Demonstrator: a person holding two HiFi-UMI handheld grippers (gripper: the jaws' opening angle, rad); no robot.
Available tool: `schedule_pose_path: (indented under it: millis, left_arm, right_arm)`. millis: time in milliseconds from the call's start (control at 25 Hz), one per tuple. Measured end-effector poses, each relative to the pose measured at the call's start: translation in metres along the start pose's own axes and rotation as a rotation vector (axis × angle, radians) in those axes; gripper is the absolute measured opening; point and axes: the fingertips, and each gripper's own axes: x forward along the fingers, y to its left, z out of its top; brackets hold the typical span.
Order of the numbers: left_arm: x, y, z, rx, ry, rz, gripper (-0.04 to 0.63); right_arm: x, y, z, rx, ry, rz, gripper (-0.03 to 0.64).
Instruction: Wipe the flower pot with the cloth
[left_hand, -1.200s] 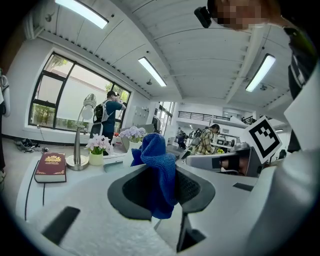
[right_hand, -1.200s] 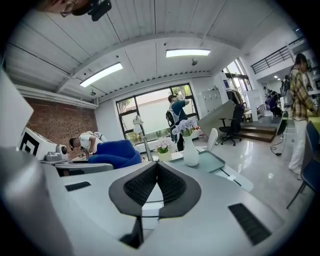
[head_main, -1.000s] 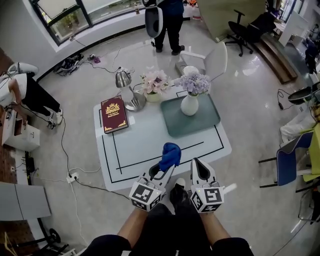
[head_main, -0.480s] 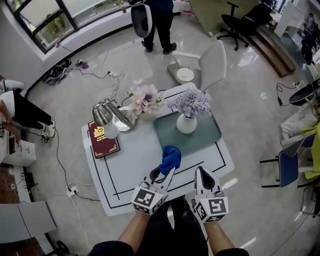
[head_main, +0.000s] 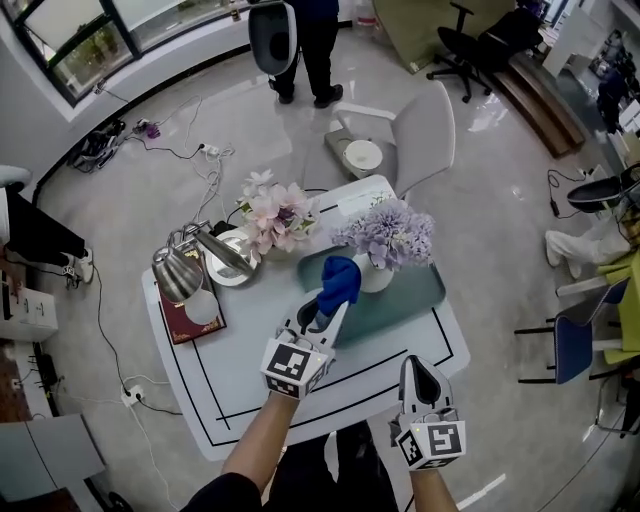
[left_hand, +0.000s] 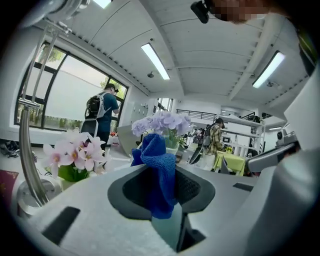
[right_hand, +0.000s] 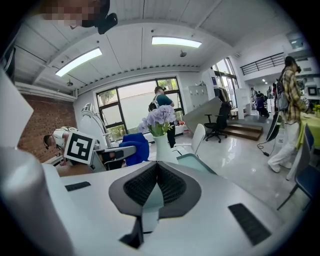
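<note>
Jaws of the left gripper (head_main: 323, 317) pinch a bunched blue cloth (head_main: 340, 280), raised just beside the white ceramic flower pot (head_main: 374, 277) for wiping. The right gripper (head_main: 417, 369) idles at the white bench's (head_main: 250, 392) front edge, jaws pressed together.

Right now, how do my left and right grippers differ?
The left gripper is shut on the blue cloth; the right gripper is shut on nothing. The left gripper reaches over the green tray, with the cloth beside the white flower pot; the right gripper hangs back at the table's near edge. Both are the same white model.
</note>
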Motion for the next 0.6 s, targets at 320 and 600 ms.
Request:
schedule_pose_path:
  millis: [320, 600]
  left_arm:
    - [0.044, 0.024, -0.028, 0.018, 0.070, -0.026, 0.106]
    - [0.045, 0.040, -0.079, -0.009, 0.202, -0.027, 0.106]
  right_arm:
    - [0.003, -0.014, -0.020, 0.004, 0.049, -0.046, 0.008]
    - [0.007, -0.021, -0.027, 0.021, 0.060, -0.067, 0.008]
